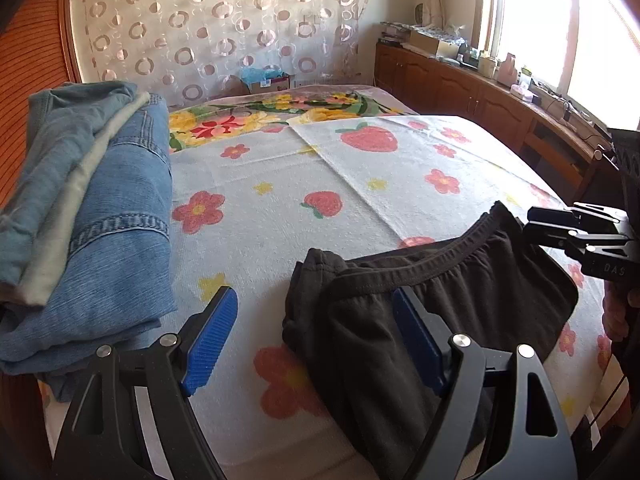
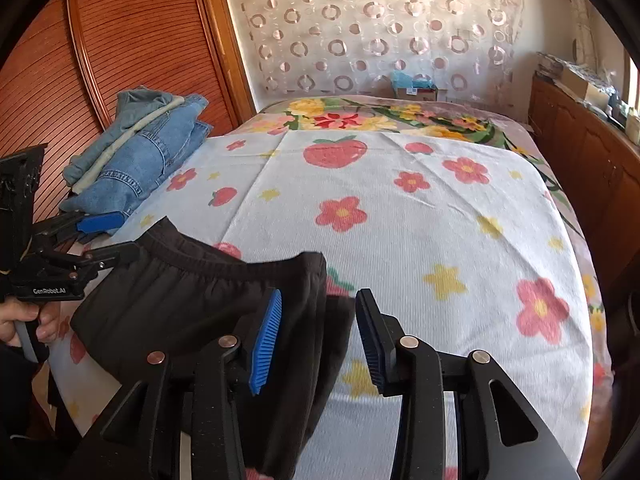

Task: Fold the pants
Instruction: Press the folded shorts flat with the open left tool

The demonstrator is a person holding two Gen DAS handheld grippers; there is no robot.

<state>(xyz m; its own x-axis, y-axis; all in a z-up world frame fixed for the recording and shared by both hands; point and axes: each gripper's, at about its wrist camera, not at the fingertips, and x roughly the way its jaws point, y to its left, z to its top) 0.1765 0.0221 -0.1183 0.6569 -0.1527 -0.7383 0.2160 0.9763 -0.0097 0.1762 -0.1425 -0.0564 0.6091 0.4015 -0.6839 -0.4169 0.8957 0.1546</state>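
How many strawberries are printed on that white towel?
4 visible: a big strawberry at the far end, a small one near the jeans, two partly hidden by the black pants. More may be covered.

Matt black cloth pants (image 1: 460, 300); rough, perhaps terry, towel (image 1: 280, 208).

Looking forward and downward from each wrist, close over the bed (image 1: 280, 216); shared: black pants (image 1: 460, 300), folded jeans (image 2: 140, 160), dotted curtain (image 2: 380, 32).

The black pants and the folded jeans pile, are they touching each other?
Apart. The left wrist view shows the black pants and the jeans pile with a wide strip of the flowered bedspread bare between them.
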